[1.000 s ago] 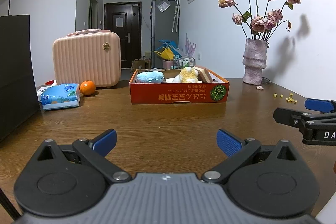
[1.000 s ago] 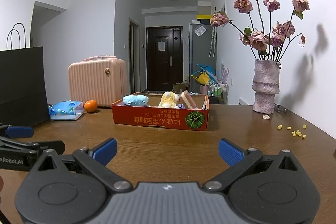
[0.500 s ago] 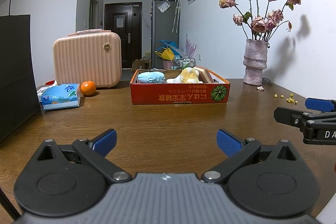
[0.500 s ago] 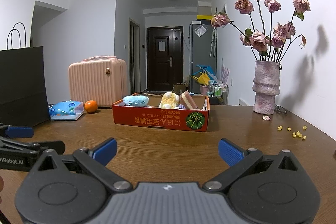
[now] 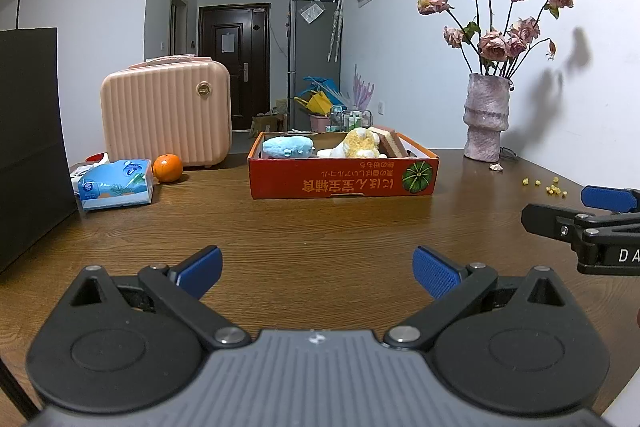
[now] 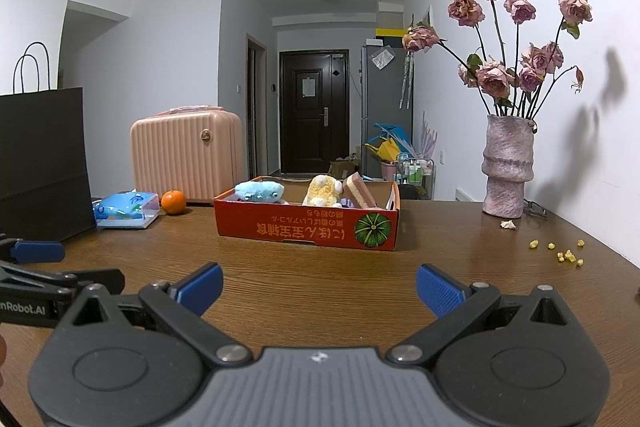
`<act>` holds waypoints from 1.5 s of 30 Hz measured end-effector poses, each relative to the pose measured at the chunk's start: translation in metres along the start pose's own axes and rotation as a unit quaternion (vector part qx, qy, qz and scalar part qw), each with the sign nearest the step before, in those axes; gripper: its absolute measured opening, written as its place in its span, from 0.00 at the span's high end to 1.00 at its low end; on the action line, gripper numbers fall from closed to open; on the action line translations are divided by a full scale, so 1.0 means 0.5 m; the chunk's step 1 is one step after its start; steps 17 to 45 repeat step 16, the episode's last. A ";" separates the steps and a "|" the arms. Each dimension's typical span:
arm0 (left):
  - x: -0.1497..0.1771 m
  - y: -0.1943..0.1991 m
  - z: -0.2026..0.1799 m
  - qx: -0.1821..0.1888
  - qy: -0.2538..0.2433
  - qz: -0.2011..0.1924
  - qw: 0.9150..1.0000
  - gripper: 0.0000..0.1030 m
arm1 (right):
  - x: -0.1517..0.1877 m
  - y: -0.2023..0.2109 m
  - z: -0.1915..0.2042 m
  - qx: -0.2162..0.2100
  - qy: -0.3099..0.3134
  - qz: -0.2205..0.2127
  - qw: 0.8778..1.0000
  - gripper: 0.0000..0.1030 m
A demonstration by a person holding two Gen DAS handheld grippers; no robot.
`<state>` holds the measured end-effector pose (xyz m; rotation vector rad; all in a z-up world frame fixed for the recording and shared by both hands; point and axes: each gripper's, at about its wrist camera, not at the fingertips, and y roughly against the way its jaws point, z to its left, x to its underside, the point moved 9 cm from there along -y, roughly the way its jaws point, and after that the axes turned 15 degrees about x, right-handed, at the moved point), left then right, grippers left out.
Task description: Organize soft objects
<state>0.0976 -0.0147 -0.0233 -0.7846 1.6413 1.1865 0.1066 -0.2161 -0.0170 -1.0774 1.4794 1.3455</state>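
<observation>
- Bag [image 5: 28,143]: black, standing at 9 o'clock on the table [image 5: 320,227]; only the right view shows its two loop handles.
- Tissues [image 5: 116,185] and orange [image 5: 168,167]: at 10 o'clock, just beside each other, in front of a pink case [image 5: 166,115].
- Left gripper [image 5: 318,271]: released, blue pads spread wide over bare wood, nothing between them. The right view catches it at 8 o'clock, side-on, with the print "nRobot.AI" on its body.
- Box [image 5: 342,179]: red, at 12 o'clock, well apart from both grippers. It holds the soft things: a blue plush [image 5: 287,148], a yellow plush [image 5: 358,143] and a sponge [image 5: 392,143] leaning at the right end. The front carries upside-down orange characters I cannot read, and a green melon picture.
- Right gripper [image 6: 320,291]: also released and empty. The left view shows it at 3 o'clock with the letters "DA".
- Vase [image 6: 507,167]: at 2 o'clock, with dried roses; yellow crumbs [image 6: 568,255] lie near it.
</observation>
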 end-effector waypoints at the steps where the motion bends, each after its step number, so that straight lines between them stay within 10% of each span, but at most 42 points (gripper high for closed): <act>1: 0.000 0.001 0.002 0.000 0.001 0.000 1.000 0.00 | 0.000 0.000 0.000 0.000 0.000 0.000 1.000 0.00; 45: 0.003 -0.006 0.008 0.009 0.011 -0.001 1.000 0.00 | 0.003 -0.007 0.005 0.001 0.001 0.005 1.000 0.00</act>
